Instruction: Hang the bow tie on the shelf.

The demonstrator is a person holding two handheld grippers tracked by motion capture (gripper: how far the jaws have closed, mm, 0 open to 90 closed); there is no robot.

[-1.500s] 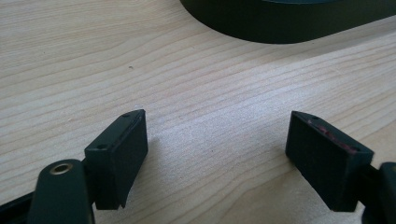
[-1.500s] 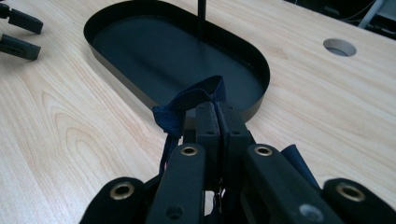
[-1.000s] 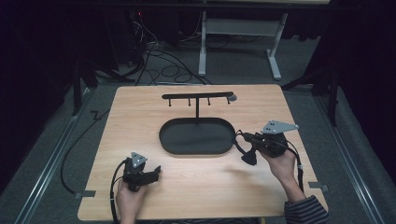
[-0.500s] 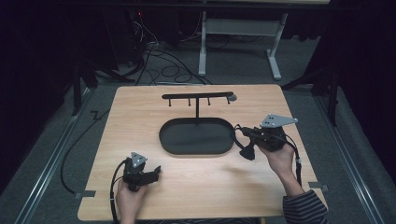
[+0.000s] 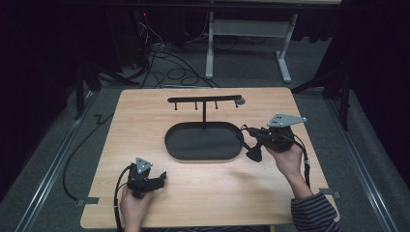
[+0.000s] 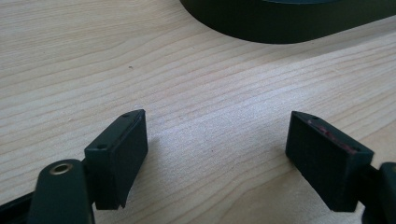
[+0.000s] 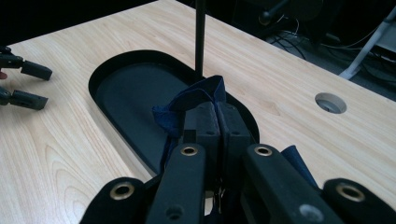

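Note:
A black oval tray [image 5: 176,145] lies mid-table, and a T-shaped rack [image 5: 204,100] with small pegs rises from its far rim. My right gripper [image 5: 246,134] is just off the tray's right end, shut on a dark blue piece of cloth [image 5: 254,154] that hangs below it. In the right gripper view the jaws [image 7: 217,109] press together on the cloth [image 7: 196,95], above the tray's near rim [image 7: 140,161], with the rack's post [image 7: 200,37] straight ahead. My left gripper [image 5: 162,178] rests near the front left, open and holding nothing [image 6: 217,140]. The tray wall [image 6: 280,23] lies ahead of it.
A round hole [image 5: 240,101] pierces the tabletop by the rack's right end. Bare wood stretches along the front and both sides of the tray. Cables [image 5: 164,53] and a white desk frame [image 5: 246,29] stand on the floor beyond the far edge.
My right gripper has moved a little left and away from the person, carrying the cloth closer to the tray's right end. The left gripper has stayed put.

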